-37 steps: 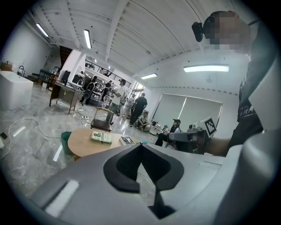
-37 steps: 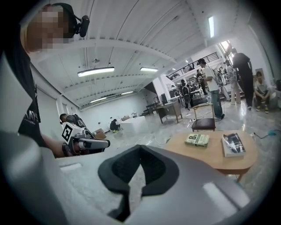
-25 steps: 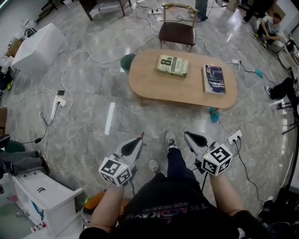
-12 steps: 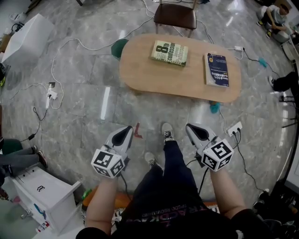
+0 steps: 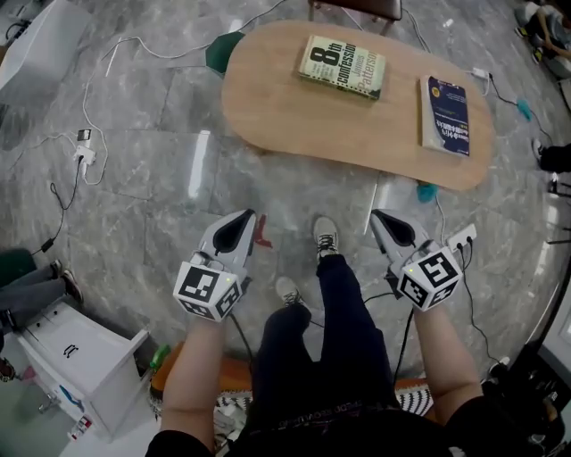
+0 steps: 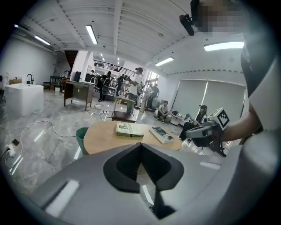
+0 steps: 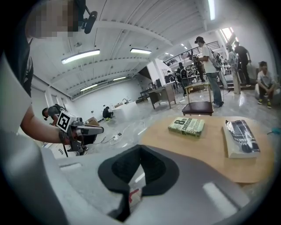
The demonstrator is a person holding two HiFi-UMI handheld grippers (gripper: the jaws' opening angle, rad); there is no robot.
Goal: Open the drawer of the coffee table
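The oval wooden coffee table (image 5: 303,125) stands ahead of me on the marble floor; it also shows in the left gripper view (image 6: 101,137) and the right gripper view (image 7: 210,149). No drawer shows from these angles. My left gripper (image 5: 251,215) is shut and empty, well short of the table's near edge. My right gripper (image 5: 376,215) is shut and empty too, a little below the table's near right edge. In each gripper view the jaws meet with nothing between them.
A green book (image 5: 343,66) and a dark blue book (image 5: 444,114) lie on the tabletop. A chair (image 5: 357,7) stands behind the table. Cables and power strips (image 5: 83,156) trail over the floor. A white cabinet (image 5: 76,366) sits at lower left. My feet (image 5: 326,239) are between the grippers.
I have stepped closer to the table, which now fills more of the head view. Both grippers have dropped lower and stayed shut.
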